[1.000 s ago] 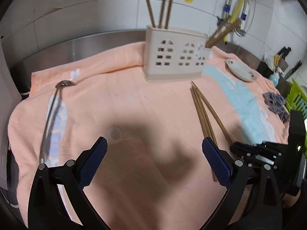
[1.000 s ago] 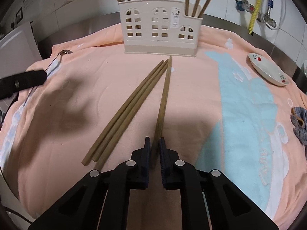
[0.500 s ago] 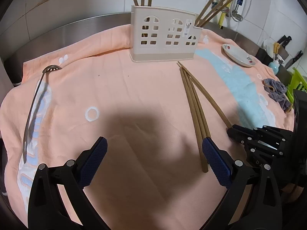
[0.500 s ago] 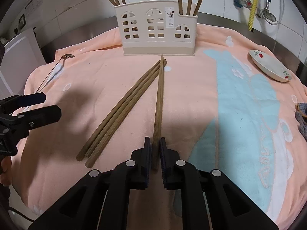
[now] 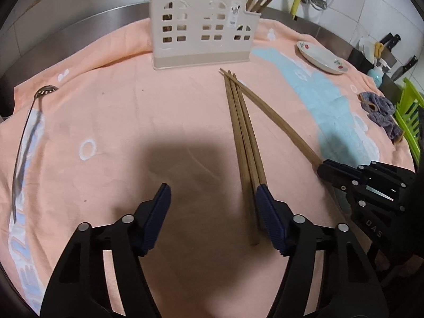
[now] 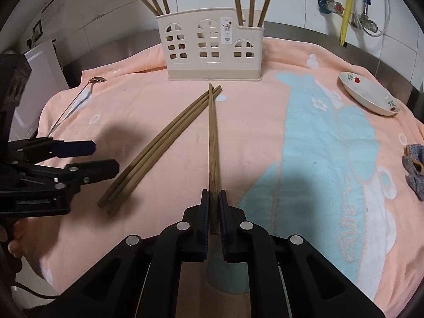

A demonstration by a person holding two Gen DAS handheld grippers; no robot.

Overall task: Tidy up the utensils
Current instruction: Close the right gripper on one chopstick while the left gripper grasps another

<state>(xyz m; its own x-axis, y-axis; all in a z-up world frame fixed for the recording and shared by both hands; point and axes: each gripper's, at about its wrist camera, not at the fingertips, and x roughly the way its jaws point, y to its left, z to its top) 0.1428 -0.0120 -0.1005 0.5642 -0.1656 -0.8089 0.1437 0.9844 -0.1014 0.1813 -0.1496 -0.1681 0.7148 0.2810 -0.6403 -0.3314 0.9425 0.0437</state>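
Pick-up step: my right gripper (image 6: 214,212) is clamped on one chopstick (image 6: 212,137) lying ahead on the towel, my left gripper (image 5: 213,212) gapes wide beside the bundle (image 5: 245,143); next, I lift toward the holder (image 6: 210,47) ahead.

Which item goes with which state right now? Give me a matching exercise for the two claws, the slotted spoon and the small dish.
Things:
1. right claw
2. left claw
3. slotted spoon
4. small dish

States:
A. lying flat at the towel's left edge
B. open, beside three loose chopsticks
C. empty, on the towel's far right
D. shut on a single chopstick

Pairs: 1-D, 2-B, 3-A, 4-C
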